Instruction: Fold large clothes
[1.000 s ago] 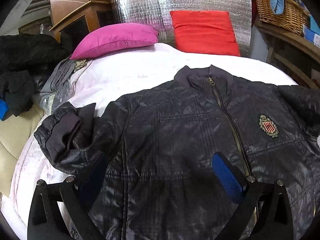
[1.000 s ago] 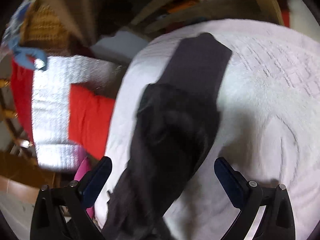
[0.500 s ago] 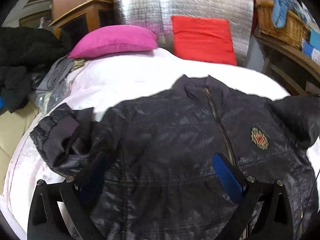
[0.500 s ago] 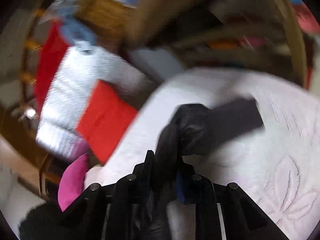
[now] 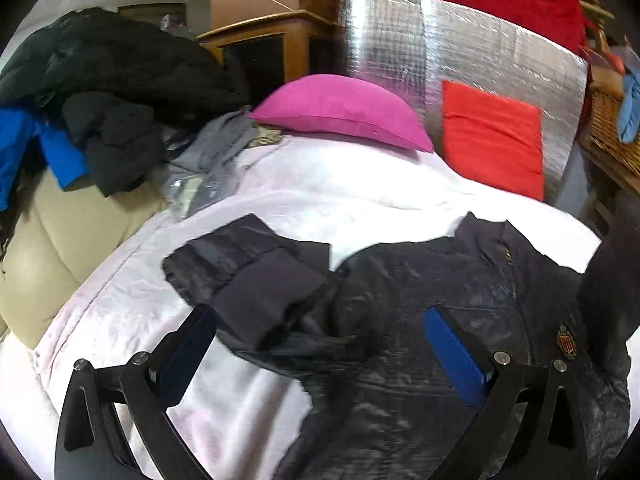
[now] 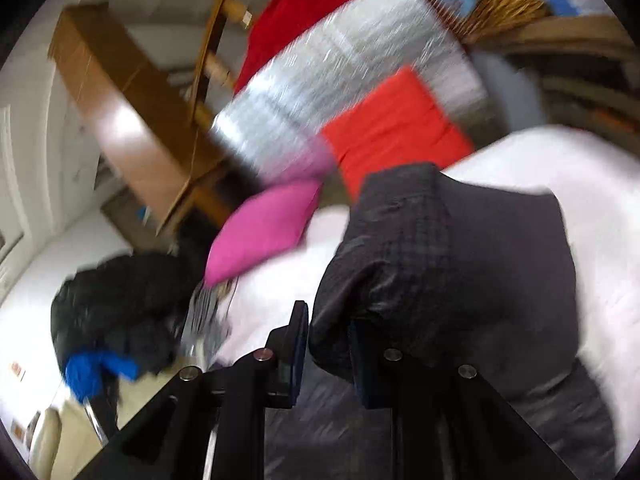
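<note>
Lying front-up on the white bedspread (image 5: 248,408), the dark jacket (image 5: 440,312) is spread with its zip closed and its chest badge (image 5: 566,346) showing, a layout that suits a sleeves-first fold. The right gripper (image 6: 326,354) has its jaws pinched nearly together on a bunch of the far sleeve (image 6: 452,264), with the cuff end draped forward and upward beyond the fingertips; the grip sits back from the cuff, probably so the whole sleeve can be swung across the body in one pass. That view is tilted and blurred, so the exact bite depth cannot be told. The left gripper (image 5: 320,356) hangs wide open and holds nothing, its blue pads (image 5: 452,350) spanning the near sleeve (image 5: 256,280), which lies crumpled and doubled just ahead of the fingertips. It looks staged to take that sleeve next. Beyond the jacket, further ahead of the left gripper, are a pink pillow (image 5: 344,114) and a red cushion (image 5: 494,140) against a silver foil panel (image 5: 460,52); a pile of dark clothes (image 5: 104,92) sits off to its left. The fold appears barely begun.
</note>
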Motion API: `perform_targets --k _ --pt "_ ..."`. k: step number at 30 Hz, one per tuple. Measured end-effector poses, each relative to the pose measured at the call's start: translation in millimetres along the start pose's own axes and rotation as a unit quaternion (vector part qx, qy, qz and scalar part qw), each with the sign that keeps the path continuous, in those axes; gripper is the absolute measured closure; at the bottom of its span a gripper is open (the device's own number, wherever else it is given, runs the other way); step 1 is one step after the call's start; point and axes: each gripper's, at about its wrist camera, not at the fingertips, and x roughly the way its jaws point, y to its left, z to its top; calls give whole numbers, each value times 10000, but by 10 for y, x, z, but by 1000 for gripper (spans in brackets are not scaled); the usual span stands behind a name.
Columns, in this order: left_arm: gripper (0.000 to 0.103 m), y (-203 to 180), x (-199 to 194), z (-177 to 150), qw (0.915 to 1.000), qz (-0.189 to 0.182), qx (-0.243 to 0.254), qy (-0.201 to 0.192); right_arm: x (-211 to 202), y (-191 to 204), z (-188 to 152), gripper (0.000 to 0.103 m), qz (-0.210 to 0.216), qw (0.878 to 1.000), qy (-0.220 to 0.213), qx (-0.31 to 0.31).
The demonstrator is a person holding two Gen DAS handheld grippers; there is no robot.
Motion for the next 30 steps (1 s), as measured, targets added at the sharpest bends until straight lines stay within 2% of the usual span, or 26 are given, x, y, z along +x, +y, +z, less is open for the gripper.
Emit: perform_targets --k 4,6,7,8,9,10,14,15,17,19,20,22,25,28,29,30 --pt "0 139 -60 -15 10000 56 -40 -62 386 107 -489 80 158 9960 883 -52" --pt "0 177 -57 -24 9999 8 -112 -22 524 140 -761 77 218 9889 1469 81" --pt "0 190 -47 -21 9999 -57 -159 12 611 136 -863 65 243 9834 1794 141" --pt "0 201 -39 -22 9997 -132 -205 64 659 104 -922 35 276 9796 1981 175" --pt "0 209 -17 -22 9994 -226 -248 129 669 117 -1004 21 361 9754 2163 203" --pt "0 204 -7 -27 9991 -292 -271 167 616 103 -1065 12 478 9736 2223 217" --pt "0 113 34 -49 9968 -630 -358 329 303 51 -957 12 764 9765 2015 -67" --pt "0 63 55 -59 9948 -843 -400 402 211 -5 -862 12 731 9805 1823 -117" --pt "0 -32 74 -78 9915 -1125 -424 488 82 -106 -713 12 501 9893 1366 -97" --pt "0 -165 77 -104 9895 -1300 -363 517 -93 -393 -560 13 40 9961 882 -21" --pt "0 -232 90 -115 9891 -1333 -294 553 -118 -469 -503 13 -127 9969 781 -30" --pt "0 -353 163 -146 9889 -1299 -141 704 -136 -740 -470 13 -524 9968 607 10" --pt "0 -438 385 -222 9880 -1033 -74 1144 -46 -987 -450 16 -845 9935 743 166" --pt "0 -491 585 -332 9850 -834 -50 1510 45 -1047 -435 17 -1081 9912 745 -190" --pt "0 -520 642 -366 9844 -766 45 1584 48 -1056 -422 19 -1106 9908 739 -254" --pt "1 -601 707 -414 9844 -549 273 1652 74 -1065 -420 21 -1129 9903 749 -295"
